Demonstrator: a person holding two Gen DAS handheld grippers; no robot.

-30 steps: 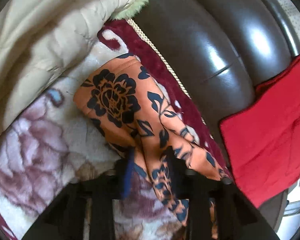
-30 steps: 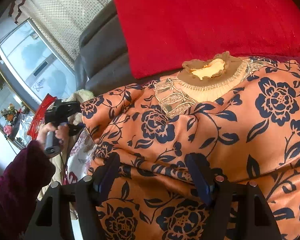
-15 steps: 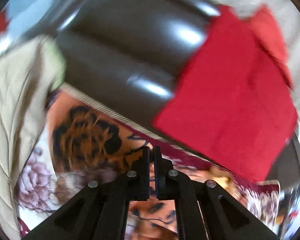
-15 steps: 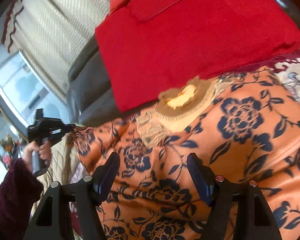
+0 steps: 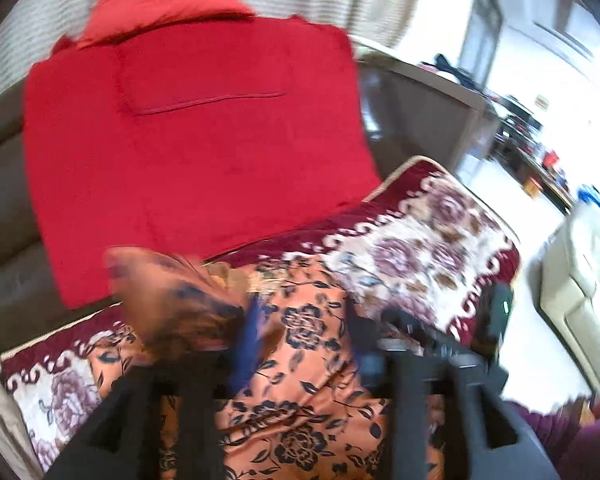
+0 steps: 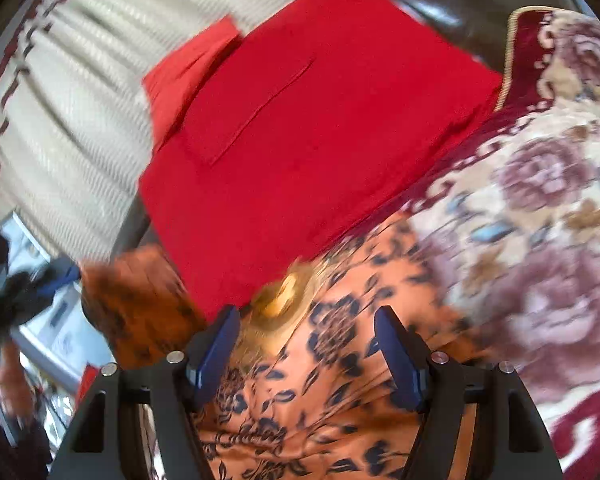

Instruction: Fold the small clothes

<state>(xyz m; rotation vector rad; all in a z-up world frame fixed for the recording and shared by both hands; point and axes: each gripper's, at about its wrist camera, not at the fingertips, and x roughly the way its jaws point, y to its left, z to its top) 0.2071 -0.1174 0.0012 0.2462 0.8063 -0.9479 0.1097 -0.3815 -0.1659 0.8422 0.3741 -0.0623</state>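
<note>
- Blur everywhere, both cameras smeared, but the main things read clearly enough.
- Orange top (image 5: 308,344) with dark blue flowers lies spread on a floral blanket (image 5: 420,248) that covers the sofa seat.
- Its beige collar (image 6: 280,304) sits just ahead of the right hand-held gripper (image 6: 306,344), close to the edge of the red cloth (image 6: 312,140).
- That red cloth hangs over the dark sofa back (image 5: 4,216), and its lower edge meets the blanket right behind the top.
- Left hand-held gripper (image 5: 300,340) hangs over the top's middle, jaws opening; one blue pad (image 5: 248,344) shows on the left, and patterned fabric shows between the fingers without either pad pressing on it.
- A fold of orange sleeve (image 5: 172,300) stands raised just left of that gripper, too smeared to tell whether it touches the pad.
- Right hand-held gripper is released, jaws wide apart above the fabric below the collar, nothing pinched.
- From the right camera the same sleeve (image 6: 136,308) bulges up at the left, beside the red cloth.
- At the far left edge of that view a person's hand (image 6: 4,376) is blurred, and a dark shape above it is too smeared to name.
- Pale curtain (image 6: 72,120) fills the background behind the sofa.
</note>
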